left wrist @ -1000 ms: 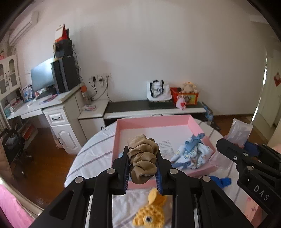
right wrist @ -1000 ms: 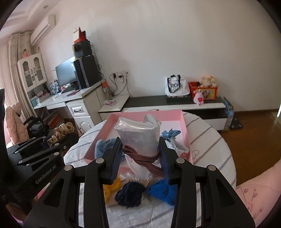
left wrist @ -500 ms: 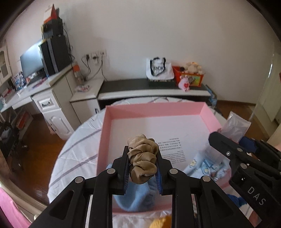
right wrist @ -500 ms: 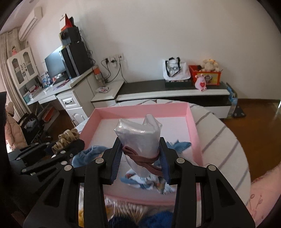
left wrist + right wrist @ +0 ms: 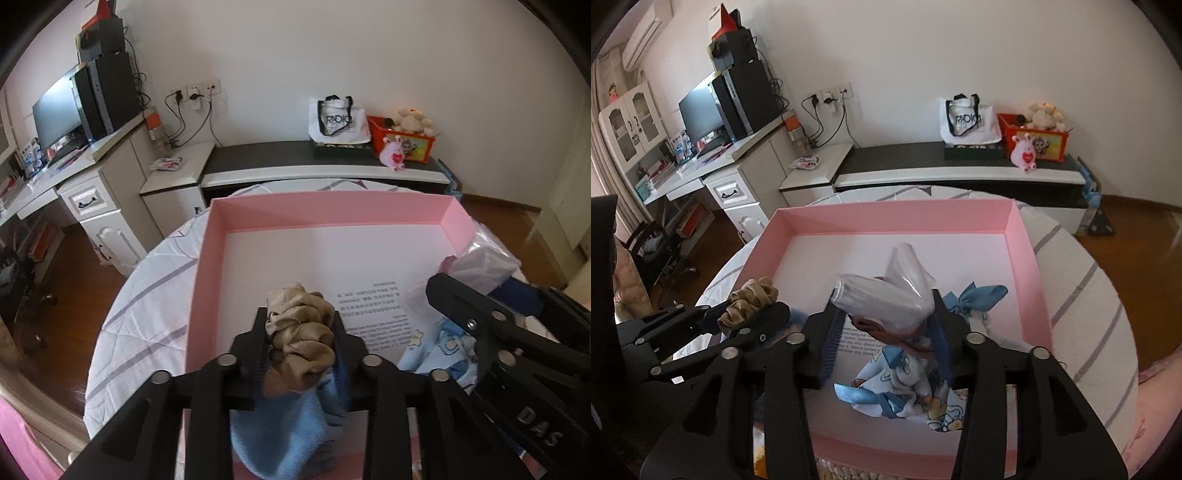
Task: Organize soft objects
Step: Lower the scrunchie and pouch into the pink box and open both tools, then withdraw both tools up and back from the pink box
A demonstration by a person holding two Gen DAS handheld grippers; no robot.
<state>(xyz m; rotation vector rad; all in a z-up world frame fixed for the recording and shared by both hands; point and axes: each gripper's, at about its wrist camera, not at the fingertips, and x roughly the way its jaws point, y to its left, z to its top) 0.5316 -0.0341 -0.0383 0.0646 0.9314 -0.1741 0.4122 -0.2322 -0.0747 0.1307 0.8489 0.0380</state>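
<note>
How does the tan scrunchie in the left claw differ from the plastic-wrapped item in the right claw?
The tan scrunchie is bare, ruffled, matte fabric; the plastic-wrapped item is sealed in clear glossy film with a dark red band at its base. The scrunchie sits upright between the left claw's fingers; the wrapped item leans left in the right claw. Both hang over the pink box, and both claws have just been opening.

A white tote bag [image 5: 969, 120] sits beside an orange toy box [image 5: 1034, 142].

Pink box [image 5: 207, 280], tan scrunchie [image 5: 301, 336]
</note>
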